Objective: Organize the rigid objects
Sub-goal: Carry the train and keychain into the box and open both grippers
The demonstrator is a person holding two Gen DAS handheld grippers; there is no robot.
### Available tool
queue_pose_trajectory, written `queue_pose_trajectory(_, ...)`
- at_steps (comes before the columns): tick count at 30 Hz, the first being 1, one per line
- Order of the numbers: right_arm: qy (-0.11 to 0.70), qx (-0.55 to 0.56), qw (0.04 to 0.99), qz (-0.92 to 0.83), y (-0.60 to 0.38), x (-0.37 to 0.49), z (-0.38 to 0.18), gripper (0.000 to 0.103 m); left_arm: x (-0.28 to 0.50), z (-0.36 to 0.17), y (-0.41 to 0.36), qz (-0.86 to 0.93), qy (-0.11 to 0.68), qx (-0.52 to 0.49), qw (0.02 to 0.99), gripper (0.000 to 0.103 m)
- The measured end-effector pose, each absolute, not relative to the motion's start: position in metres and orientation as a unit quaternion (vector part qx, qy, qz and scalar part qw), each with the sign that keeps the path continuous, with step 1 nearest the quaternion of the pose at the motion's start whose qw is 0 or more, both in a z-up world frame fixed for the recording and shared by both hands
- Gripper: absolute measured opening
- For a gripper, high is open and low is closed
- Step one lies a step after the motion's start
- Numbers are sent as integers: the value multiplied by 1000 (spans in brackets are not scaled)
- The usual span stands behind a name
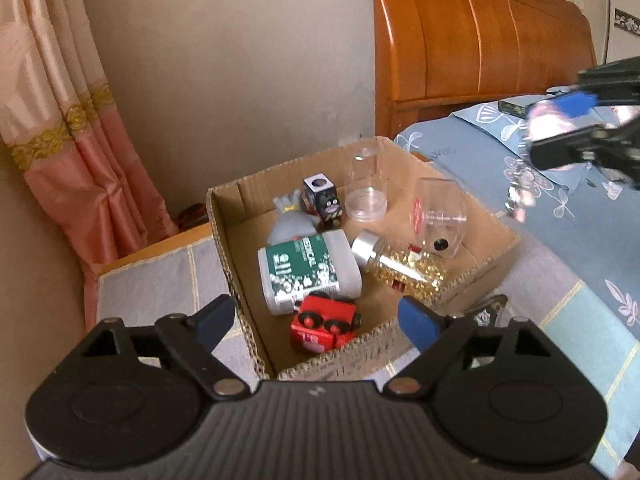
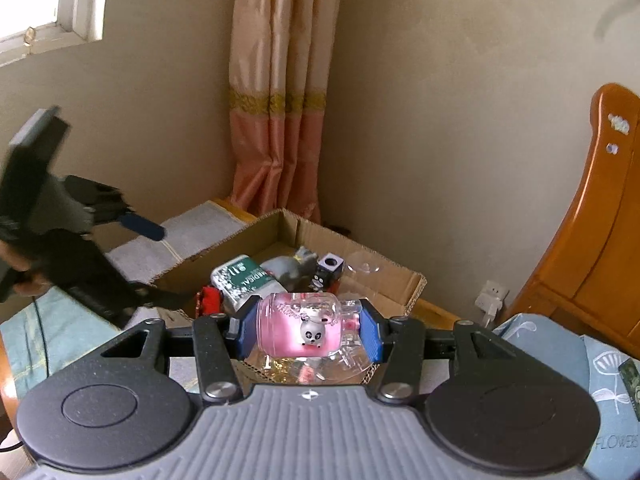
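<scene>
Pink-filled clear jar point(image 2: 304, 328), lying sideways with a small panda charm on its front; clamped end to end between the blue pads of the right tongs point(image 2: 306, 330), held in the air above the near edge of the cardboard box point(image 2: 404, 284). In the left wrist view the same jar point(image 1: 550, 118) shows as a blurred pink shape in the right tongs point(image 1: 560, 128), up and to the right of the box, over the bed.

Left tongs point(image 1: 316, 320): spread wide, nothing between the blue pads, poised over the near rim of the cardboard box point(image 1: 224, 240).

Box contents, left wrist view:
- white bottle with green label point(image 1: 308, 270), on its side, centre;
- red toy vehicle point(image 1: 324, 326) with black wheels, near corner, just beside the bottle;
- grey soft figure point(image 1: 290, 222), behind the bottle;
- black cube toy point(image 1: 322, 196), touching the grey figure;
- clear round cup point(image 1: 366, 184), upright, far side;
- clear tumbler point(image 1: 440, 216), tilted, right side;
- silver-capped jar of gold beads point(image 1: 400, 266), lying down, right of the bottle.

Surroundings: box stands on a counter with a grey checked cloth point(image 1: 160, 284); blue floral bed cover point(image 1: 580, 216) to its right; orange wooden headboard point(image 1: 480, 32) behind; pink curtain point(image 1: 60, 120) at left.
</scene>
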State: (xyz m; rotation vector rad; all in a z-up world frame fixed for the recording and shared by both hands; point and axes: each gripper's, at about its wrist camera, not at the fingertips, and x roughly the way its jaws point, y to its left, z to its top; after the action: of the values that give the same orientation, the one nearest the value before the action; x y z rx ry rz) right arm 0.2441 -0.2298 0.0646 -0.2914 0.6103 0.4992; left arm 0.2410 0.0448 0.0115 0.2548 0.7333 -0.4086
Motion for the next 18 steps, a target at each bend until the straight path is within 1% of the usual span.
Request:
queue_pose_trajectory(5, 333, -131, 904, 233, -225, 263, 35, 56, 231, 7, 50, -197, 357, 124, 904, 89)
queue_pose_trajectory(7, 355, -124, 898, 227, -224, 269, 21, 57, 228, 6, 50, -197, 359, 128, 903, 94)
queue_pose_trajectory(9, 360, -125, 898, 222, -222, 268, 14, 63, 223, 5, 50, -195, 353, 134, 905, 98)
queue_pose_trajectory(10, 360, -127, 898, 217, -221, 267, 12, 76, 220, 6, 50, -195, 352, 136, 905, 98)
queue_pose_trajectory(11, 360, -127, 900, 213, -221, 265, 12, 91, 217, 6, 50, -195, 352, 136, 905, 98)
queue_pose_trajectory(12, 354, -125, 903, 210, -222, 260, 14, 96, 215, 6, 50, -195, 351, 135, 906, 99)
queue_pose_trajectory(13, 347, -123, 905, 210, -223, 255, 17, 100, 212, 7, 50, -196, 350, 135, 906, 99)
queue_pose_trajectory(16, 342, -118, 909, 207, -225, 244, 25, 103, 206, 9, 48, -192, 348, 139, 907, 100)
queue_pose_trajectory(18, 347, -114, 909, 202, -227, 237, 29, 103, 200, 12, 45, -181, 341, 151, 910, 100)
